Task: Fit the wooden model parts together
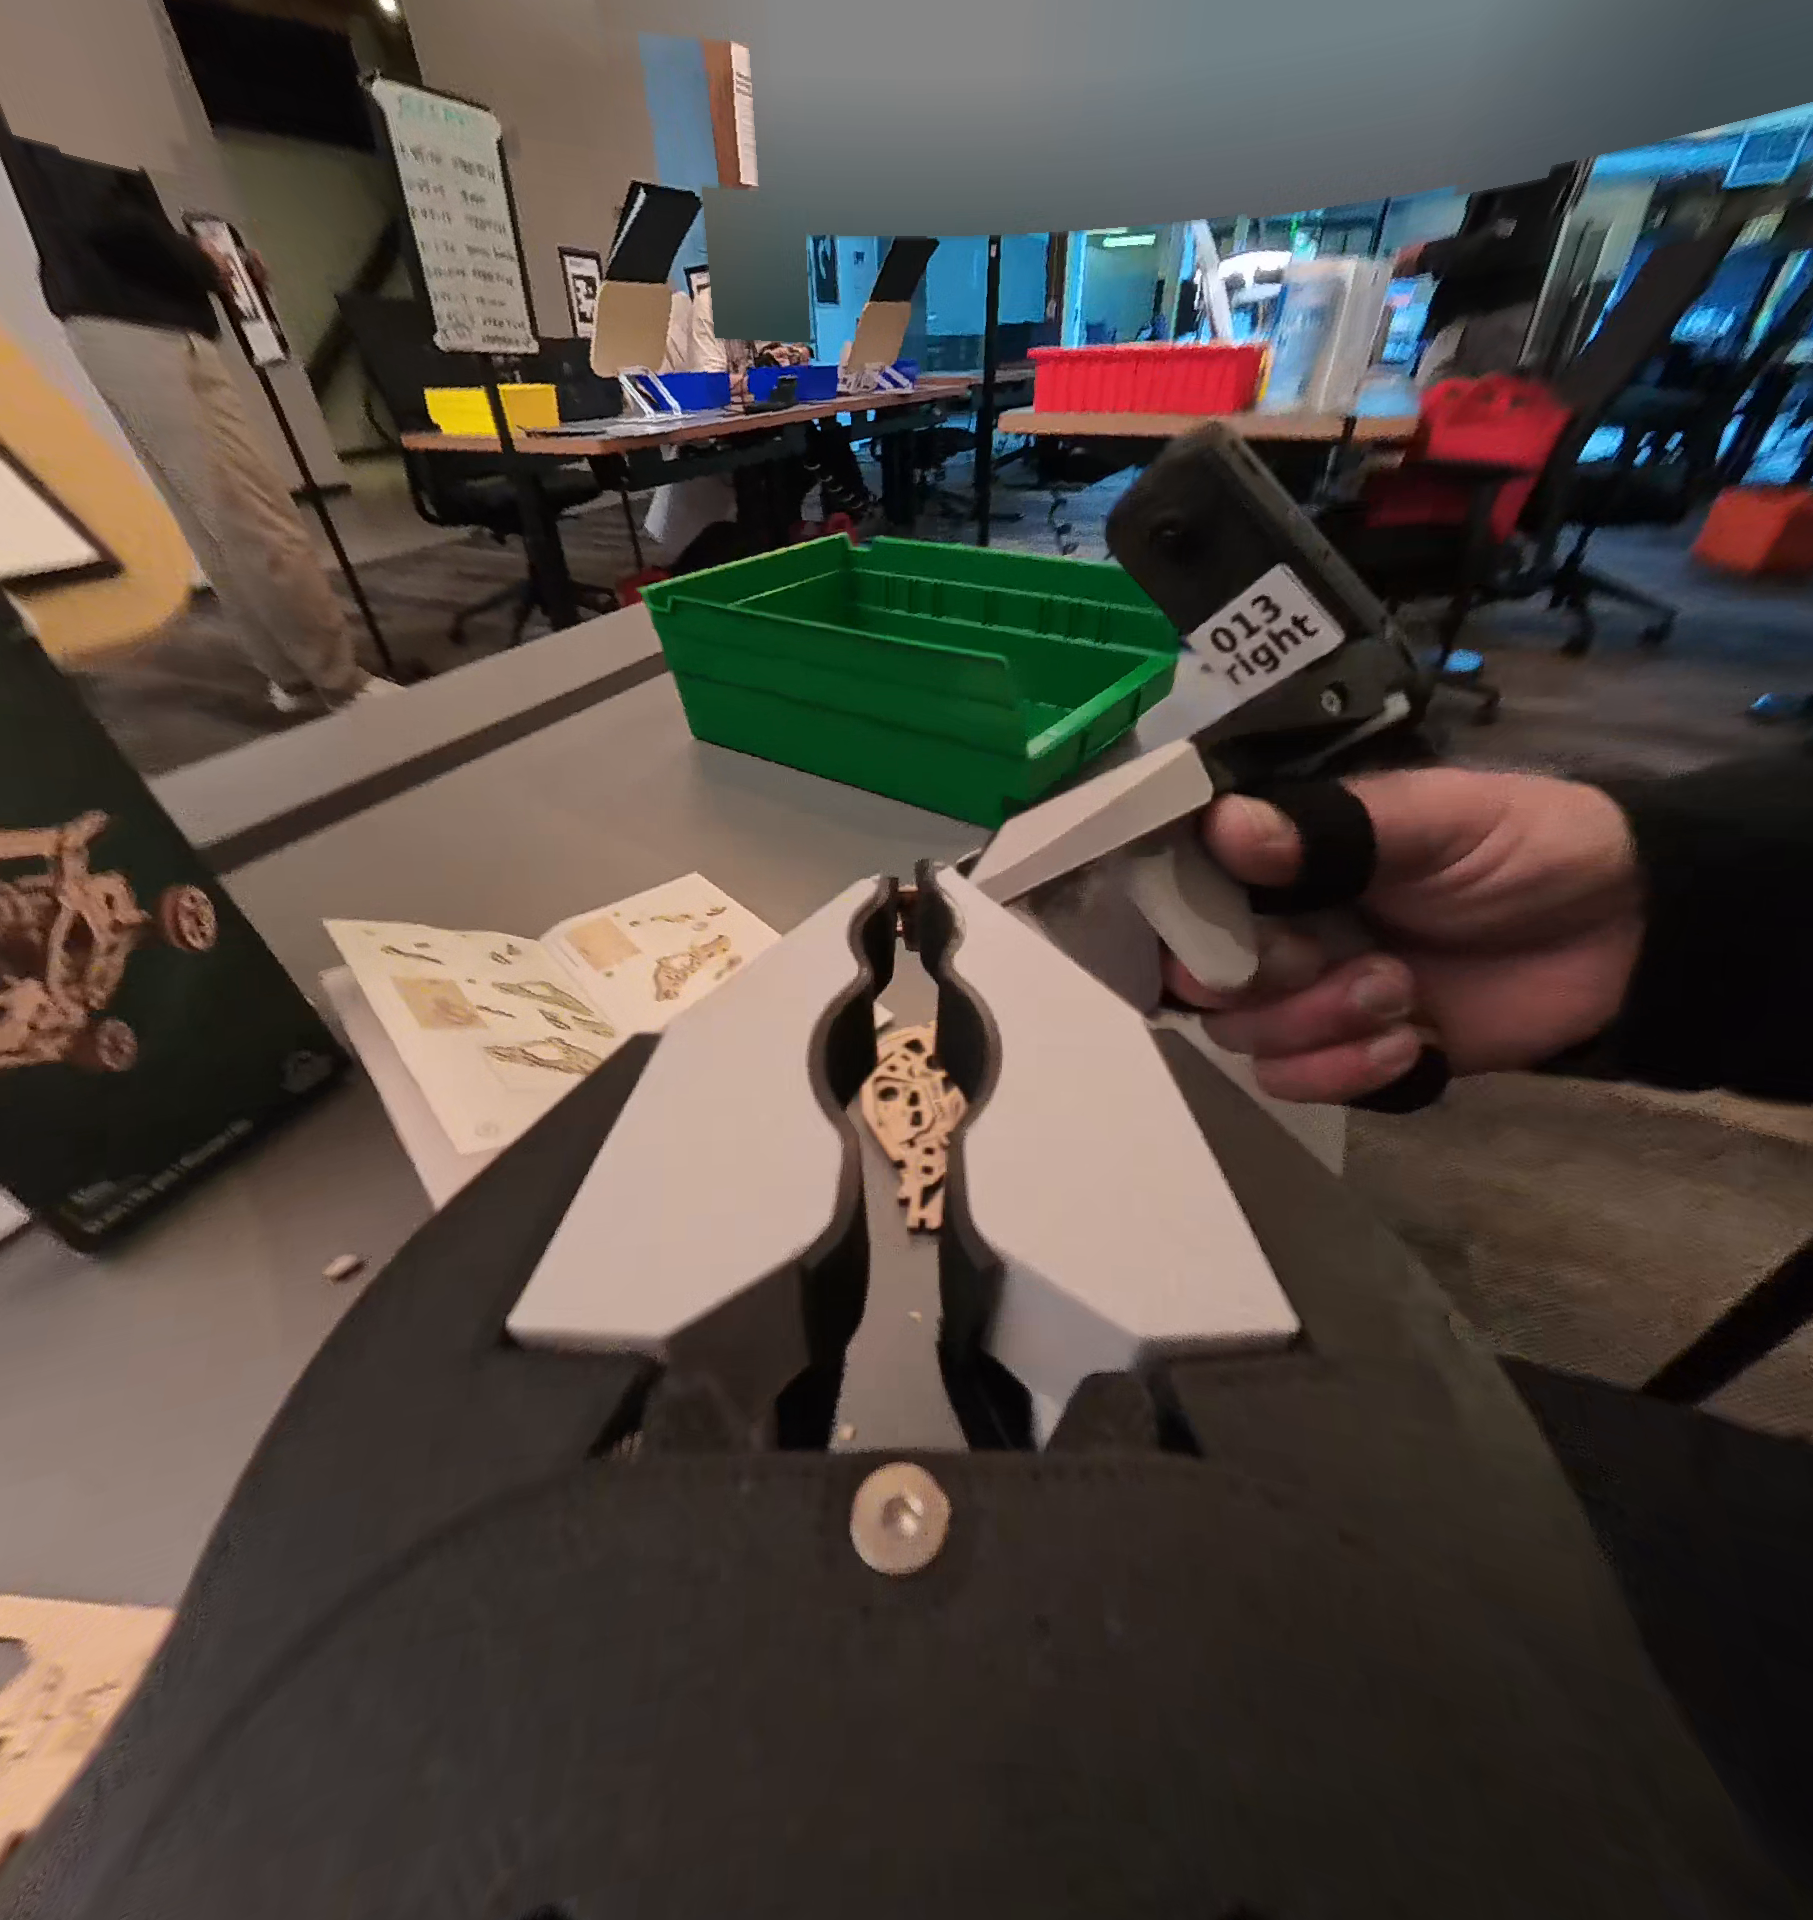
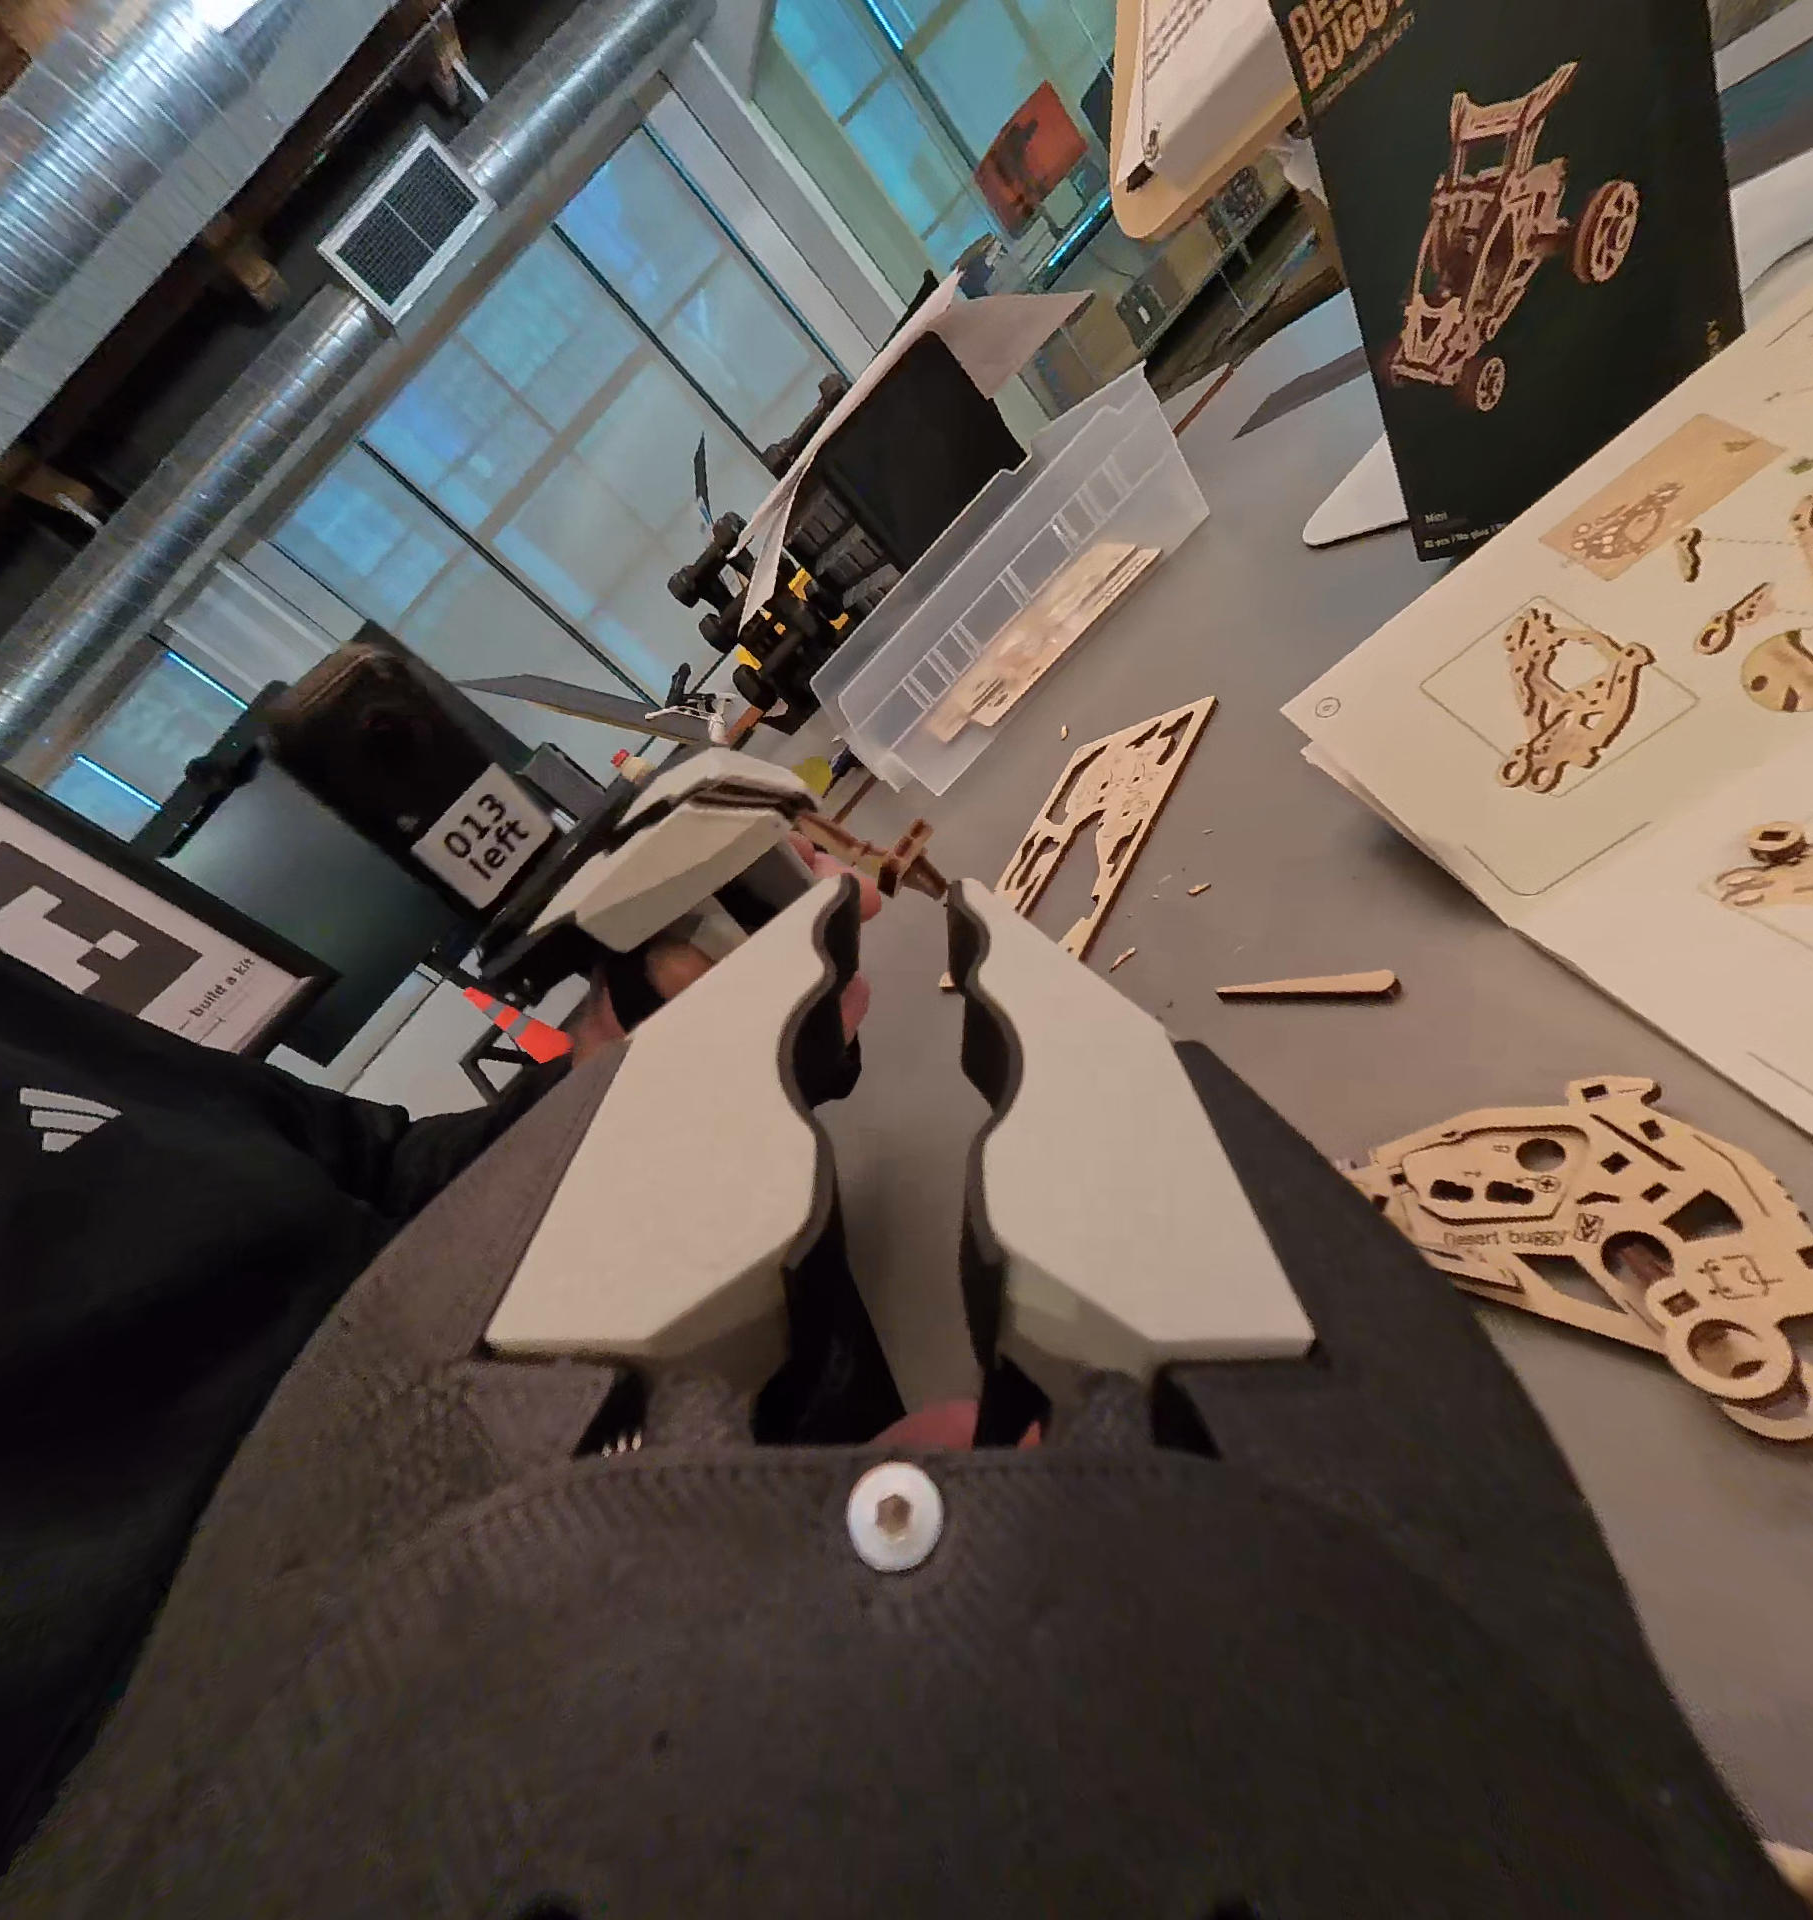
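Grey fingers (image 2: 673, 1143) of my right gripper (image 2: 902, 899) fill the lower centre of the right wrist view, standing narrowly apart and gripping nothing; one tip sits just beside the small wooden cross-piece assembly (image 2: 897, 857). My left gripper (image 2: 777, 805), centre left of that frame, is clamped on the assembly's stem. The flat wooden chassis (image 2: 1608, 1226) lies on the grey table (image 2: 1297, 935), lower right. I judge alignment critical: hold the left steady, press squarely, avoid twisting thin plywood.
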